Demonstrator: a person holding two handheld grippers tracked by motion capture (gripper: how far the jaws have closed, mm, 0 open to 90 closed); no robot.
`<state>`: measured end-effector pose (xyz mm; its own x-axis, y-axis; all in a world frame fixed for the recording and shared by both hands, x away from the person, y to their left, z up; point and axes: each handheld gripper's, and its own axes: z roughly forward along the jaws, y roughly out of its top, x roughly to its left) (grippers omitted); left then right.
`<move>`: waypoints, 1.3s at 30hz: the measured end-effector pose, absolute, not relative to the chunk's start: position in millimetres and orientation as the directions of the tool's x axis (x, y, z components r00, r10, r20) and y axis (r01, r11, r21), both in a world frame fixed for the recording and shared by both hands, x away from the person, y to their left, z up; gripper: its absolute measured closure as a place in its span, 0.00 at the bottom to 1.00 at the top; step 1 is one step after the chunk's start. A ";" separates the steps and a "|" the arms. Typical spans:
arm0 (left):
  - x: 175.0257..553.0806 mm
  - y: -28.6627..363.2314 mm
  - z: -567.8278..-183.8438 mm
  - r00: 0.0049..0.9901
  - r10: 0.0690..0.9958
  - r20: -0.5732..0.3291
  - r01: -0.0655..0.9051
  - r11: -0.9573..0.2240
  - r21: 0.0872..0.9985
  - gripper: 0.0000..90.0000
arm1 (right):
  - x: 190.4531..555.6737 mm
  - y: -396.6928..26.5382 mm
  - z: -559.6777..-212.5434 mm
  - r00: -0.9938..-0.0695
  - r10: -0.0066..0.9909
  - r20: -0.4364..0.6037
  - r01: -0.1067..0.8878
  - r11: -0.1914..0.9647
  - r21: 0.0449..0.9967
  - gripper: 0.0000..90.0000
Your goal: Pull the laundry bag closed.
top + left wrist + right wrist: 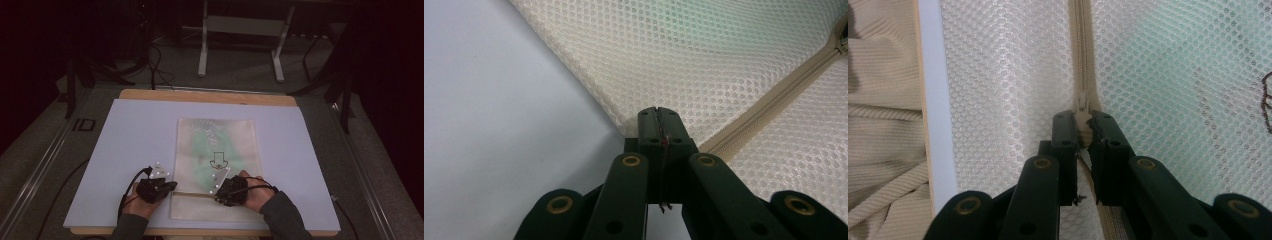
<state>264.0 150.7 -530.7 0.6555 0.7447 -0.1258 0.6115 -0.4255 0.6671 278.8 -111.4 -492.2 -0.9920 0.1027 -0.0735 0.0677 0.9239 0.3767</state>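
Observation:
A cream mesh bag [220, 145] lies flat on the white board [130, 150], with something pale green [200, 150] showing through it. Its beige zipper [1081, 50] runs across the near end. My left gripper [175, 185] points right at the bag's left edge. In the left gripper view its jaws [658, 112] are pressed together on the mesh edge [704, 60] beside the zipper's end [774, 100]. My right gripper [217, 195] points left along the zipper. It is shut [1083, 119] on the zipper pull [1083, 126].
The board rests on a wooden tabletop [200, 95]. A metal stand [240, 30] and cables [155, 65] sit on the dark floor beyond. Ribbed beige clothing [883, 125] of the person shows past the board's near edge.

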 end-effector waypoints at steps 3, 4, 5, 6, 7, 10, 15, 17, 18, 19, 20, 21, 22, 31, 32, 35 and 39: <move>264.0 150.9 -530.8 0.655 0.745 -0.128 0.612 -0.423 0.668 0.99 | 279.3 -114.0 -493.0 -0.992 0.101 -0.078 0.066 0.930 0.362 0.91; 264.0 150.8 -530.7 0.655 0.745 -0.127 0.612 -0.424 0.668 0.99 | 279.0 -114.9 -493.2 -0.992 0.104 -0.076 0.070 0.928 0.366 0.91; 264.1 150.9 -530.7 0.655 0.745 -0.126 0.612 -0.425 0.667 0.99 | 278.9 -116.1 -493.3 -0.992 0.104 -0.076 0.069 0.928 0.365 0.91; 264.0 150.9 -530.7 0.656 0.744 -0.126 0.612 -0.426 0.667 0.99 | 278.9 -117.3 -493.4 -0.991 0.106 -0.077 0.071 0.928 0.367 0.91; 264.1 150.9 -530.6 0.656 0.744 -0.126 0.611 -0.427 0.666 0.99 | 278.7 -118.6 -493.1 -0.991 0.110 -0.074 0.076 0.927 0.368 0.91; 264.1 151.2 -530.6 0.657 0.743 -0.124 0.611 -0.428 0.666 0.99 | 278.9 -120.2 -492.6 -0.991 0.111 -0.076 0.076 0.926 0.371 0.91; 264.1 151.4 -530.7 0.657 0.743 -0.127 0.612 -0.427 0.666 0.99 | 278.0 -121.9 -493.6 -0.990 0.118 -0.074 0.082 0.922 0.379 0.91; 264.1 151.2 -530.6 0.657 0.743 -0.124 0.611 -0.429 0.666 0.99 | 277.9 -121.9 -494.0 -0.990 0.120 -0.073 0.084 0.921 0.379 0.91; 264.1 151.3 -530.6 0.658 0.743 -0.125 0.611 -0.429 0.665 0.99 | 277.9 -122.0 -493.9 -0.990 0.120 -0.072 0.084 0.922 0.379 0.91; 264.1 151.3 -530.6 0.658 0.743 -0.125 0.611 -0.429 0.665 0.99 | 277.8 -122.2 -493.8 -0.990 0.120 -0.071 0.085 0.921 0.380 0.91; 264.1 151.3 -530.6 0.658 0.743 -0.125 0.611 -0.429 0.666 0.99 | 277.8 -122.3 -493.6 -0.990 0.120 -0.071 0.085 0.921 0.381 0.91; 264.1 151.3 -530.6 0.657 0.743 -0.126 0.611 -0.428 0.666 0.99 | 277.9 -122.4 -493.3 -0.990 0.119 -0.073 0.083 0.923 0.376 0.91; 264.1 151.3 -530.6 0.658 0.743 -0.125 0.611 -0.429 0.666 0.99 | 277.9 -122.9 -493.2 -0.990 0.119 -0.076 0.082 0.923 0.376 0.91; 264.0 151.1 -530.7 0.656 0.744 -0.127 0.612 -0.425 0.667 0.99 | 277.9 -132.4 -490.0 -0.988 0.132 -0.075 0.094 0.919 0.382 0.91; 264.0 151.1 -530.6 0.656 0.744 -0.126 0.611 -0.427 0.667 0.99 | 278.4 -134.2 -489.8 -0.989 0.129 -0.076 0.090 0.920 0.382 0.91; 264.0 150.9 -530.7 0.656 0.744 -0.127 0.612 -0.425 0.668 0.99 | 278.4 -138.3 -489.3 -0.988 0.135 -0.071 0.098 0.918 0.385 0.91; 264.1 151.1 -530.6 0.656 0.744 -0.128 0.612 -0.425 0.667 0.99 | 278.2 -143.3 -488.8 -0.987 0.146 -0.068 0.109 0.916 0.386 0.91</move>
<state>264.1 151.1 -530.6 0.6561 0.7438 -0.1276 0.6120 -0.4255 0.6666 278.2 -143.3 -488.8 -0.9869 0.1463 -0.0683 0.1091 0.9160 0.3860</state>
